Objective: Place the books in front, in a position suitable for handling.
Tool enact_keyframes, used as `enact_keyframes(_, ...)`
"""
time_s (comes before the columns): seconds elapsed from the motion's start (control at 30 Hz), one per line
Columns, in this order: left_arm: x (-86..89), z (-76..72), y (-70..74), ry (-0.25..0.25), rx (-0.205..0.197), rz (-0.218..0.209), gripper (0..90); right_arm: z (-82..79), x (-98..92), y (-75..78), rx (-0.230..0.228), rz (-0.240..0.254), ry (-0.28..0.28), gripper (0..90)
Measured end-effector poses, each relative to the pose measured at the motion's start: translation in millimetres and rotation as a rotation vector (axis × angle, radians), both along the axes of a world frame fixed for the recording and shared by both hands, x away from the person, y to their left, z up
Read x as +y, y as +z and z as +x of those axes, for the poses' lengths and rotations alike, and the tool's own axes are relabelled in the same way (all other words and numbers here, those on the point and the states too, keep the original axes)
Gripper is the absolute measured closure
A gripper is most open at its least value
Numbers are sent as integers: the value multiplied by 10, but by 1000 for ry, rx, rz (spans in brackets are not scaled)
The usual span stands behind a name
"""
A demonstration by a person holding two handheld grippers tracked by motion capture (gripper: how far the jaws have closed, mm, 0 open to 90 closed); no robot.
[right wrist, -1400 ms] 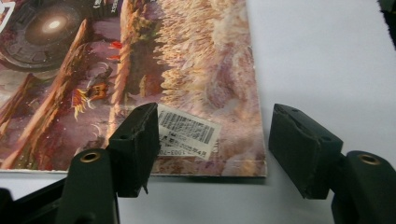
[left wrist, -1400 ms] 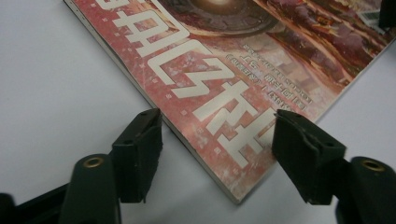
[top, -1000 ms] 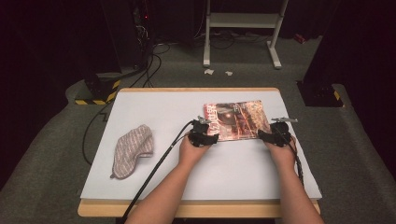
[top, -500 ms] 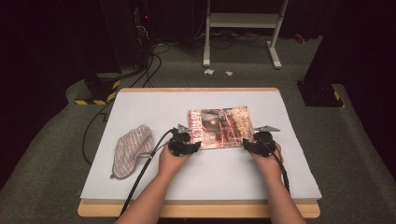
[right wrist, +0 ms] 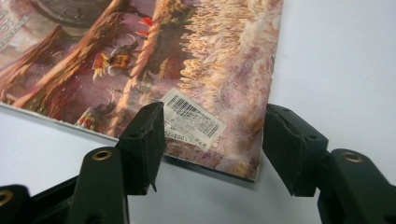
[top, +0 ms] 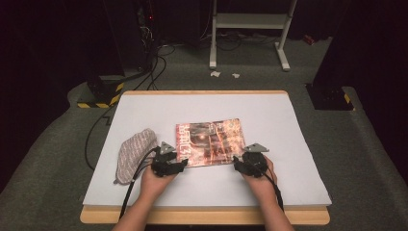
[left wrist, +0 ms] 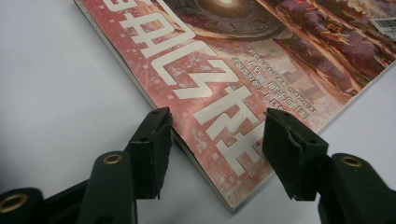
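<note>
Two grippers (top: 179, 162) (top: 239, 162) flank one magazine (top: 210, 143).

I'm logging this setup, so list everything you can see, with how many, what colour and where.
magazine: one, reddish cover, flat at the table's middle
cloth: one, grey striped, left of the magazine
table: one, white top with a wood edge
metal stand: one, pale, on the floor beyond the table
cables: several, black, on the floor at far left
left gripper: one, black, open at the magazine's near left corner
right gripper: one, black, open at its near right corner
</note>
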State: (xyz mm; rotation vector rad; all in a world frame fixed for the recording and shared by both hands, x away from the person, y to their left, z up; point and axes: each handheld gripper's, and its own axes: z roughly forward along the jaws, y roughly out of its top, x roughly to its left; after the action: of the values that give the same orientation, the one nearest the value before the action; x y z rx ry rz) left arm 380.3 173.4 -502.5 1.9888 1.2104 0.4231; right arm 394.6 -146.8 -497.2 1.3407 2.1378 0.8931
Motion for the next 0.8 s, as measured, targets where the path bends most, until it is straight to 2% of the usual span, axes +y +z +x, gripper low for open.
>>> enact_keyframes(0.1,84,-122,-2,-2,-19,16,426,-173,65,-7,-10,3,31,409)
enact_keyframes(0.2,155,-197,-24,-6,-33,-2,427,-309,92,-27,-21,17,52,410)
enact_keyframes(0.27,156,-210,-25,-6,-40,-2,425,-335,87,-31,-13,34,51,408)
enact_keyframes(0.37,127,-239,11,-19,-64,41,412,-330,100,-7,-19,0,71,415)
enact_keyframes(0.43,129,-262,23,-14,-76,47,399,-327,85,1,-18,15,75,412)
enact_keyframes(0.47,132,-305,37,-5,-94,50,398,-335,66,5,-25,35,69,398)
enact_keyframes(0.5,132,-402,61,4,-107,35,400,-349,64,4,-29,26,67,396)
enact_keyframes(0.53,125,-446,73,-13,-105,31,412,-355,58,4,-28,24,72,395)
enact_keyframes(0.6,73,-523,80,-40,-100,55,471,-373,37,7,-24,30,74,400)
enact_keyframes(0.67,37,-563,67,-48,-100,85,523,-378,15,4,-15,37,73,403)
enact_keyframes(0.77,1,-571,30,-46,-75,103,546,-368,13,-13,2,34,80,405)
enact_keyframes(0.8,-9,-571,25,-42,-80,103,548,-364,18,-20,10,35,86,405)
